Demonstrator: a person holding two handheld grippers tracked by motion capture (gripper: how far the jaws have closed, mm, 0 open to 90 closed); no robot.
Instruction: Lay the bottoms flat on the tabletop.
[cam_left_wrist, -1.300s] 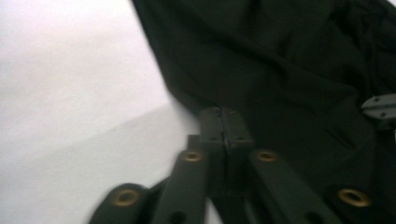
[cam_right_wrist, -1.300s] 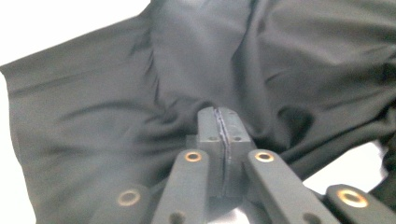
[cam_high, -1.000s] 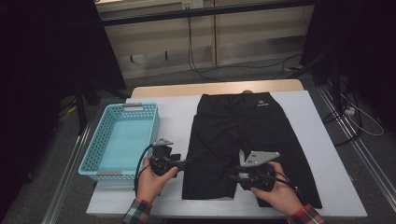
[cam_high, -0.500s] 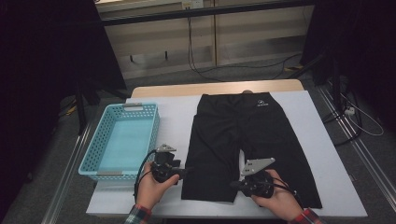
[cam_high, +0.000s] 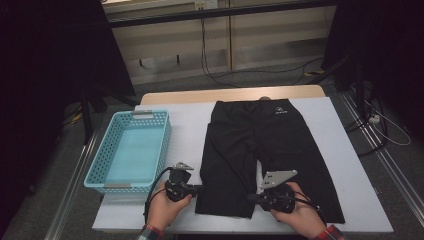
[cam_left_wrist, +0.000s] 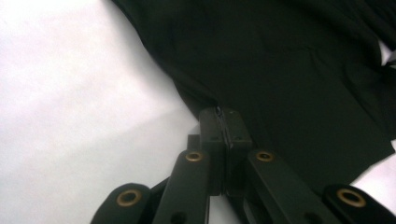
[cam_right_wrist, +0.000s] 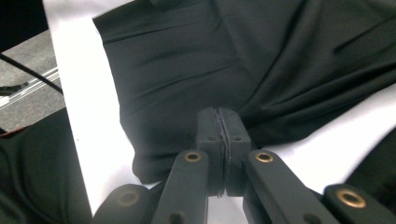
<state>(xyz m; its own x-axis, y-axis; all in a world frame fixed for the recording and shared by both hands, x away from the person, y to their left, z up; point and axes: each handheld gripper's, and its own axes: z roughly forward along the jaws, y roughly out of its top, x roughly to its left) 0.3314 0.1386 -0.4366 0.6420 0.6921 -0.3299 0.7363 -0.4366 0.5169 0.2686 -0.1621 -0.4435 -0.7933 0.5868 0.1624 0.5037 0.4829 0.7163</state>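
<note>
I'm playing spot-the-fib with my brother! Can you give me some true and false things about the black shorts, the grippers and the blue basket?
1. The black shorts lie flat on the table. True.
2. The blue basket holds folded clothes. False: it is empty.
3. The left gripper pinches the shorts' edge. True.
4. The right gripper hangs open above the basket. False: it is shut on the shorts' fabric.
5. The basket sits right of the shorts. False: left.
</note>
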